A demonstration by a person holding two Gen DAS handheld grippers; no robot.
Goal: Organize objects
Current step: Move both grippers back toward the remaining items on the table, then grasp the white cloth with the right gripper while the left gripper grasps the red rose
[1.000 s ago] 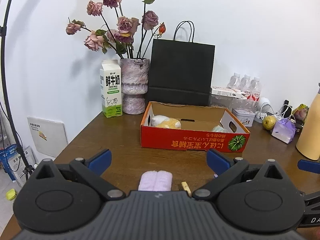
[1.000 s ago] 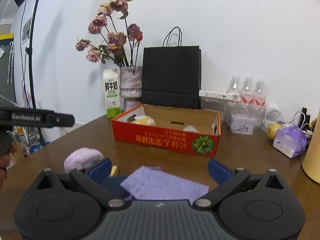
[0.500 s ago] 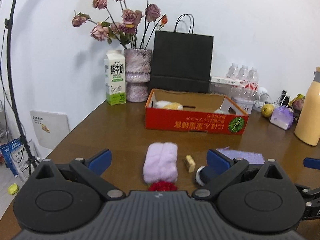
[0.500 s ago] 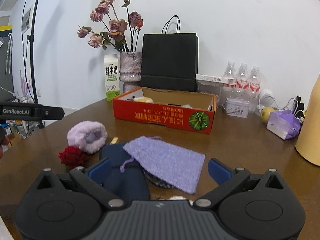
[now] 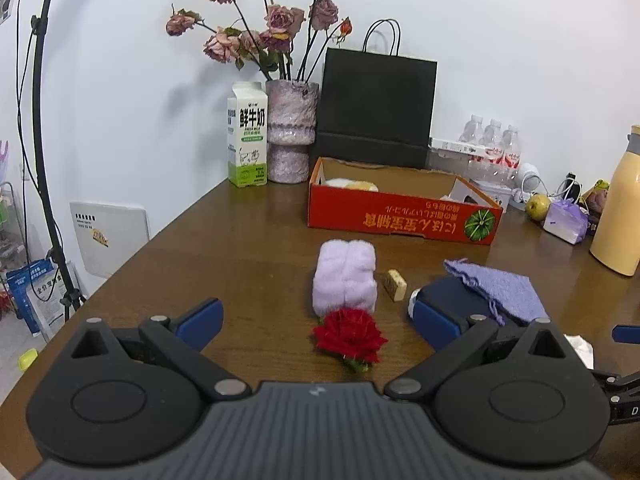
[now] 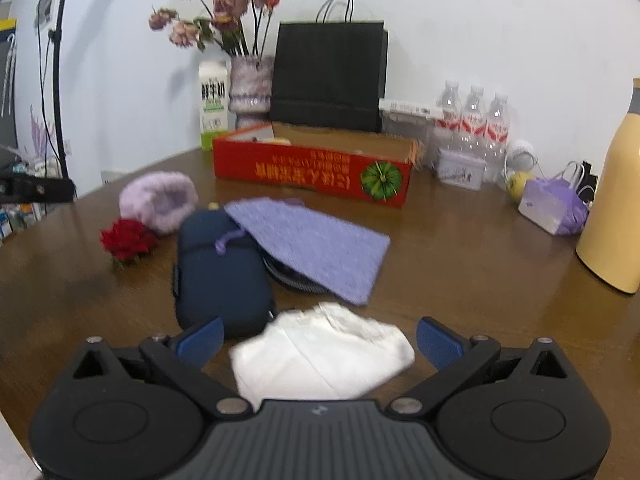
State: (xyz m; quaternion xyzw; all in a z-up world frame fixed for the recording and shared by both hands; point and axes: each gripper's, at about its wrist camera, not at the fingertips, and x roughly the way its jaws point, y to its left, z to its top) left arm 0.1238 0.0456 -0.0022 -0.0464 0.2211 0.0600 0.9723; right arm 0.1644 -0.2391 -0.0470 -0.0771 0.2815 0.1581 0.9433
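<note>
A red rose [image 5: 349,335] lay on the brown tabletop [image 5: 248,248], touching the near end of a rolled lilac towel [image 5: 345,276], with a small tan block [image 5: 395,280] just beside the roll. To their right a navy case [image 6: 220,264] sat partly under a purple drawstring pouch [image 6: 316,240], and a crumpled white cloth [image 6: 320,354] lay nearer. The red cardboard box [image 5: 404,216] stood behind them. The left claw [image 5: 318,320] hung spread over the rose, empty; the right claw [image 6: 320,340] was spread around the white cloth without touching it.

Brown wooden table [image 5: 248,240] against plain white wall [image 5: 500,40].
</note>
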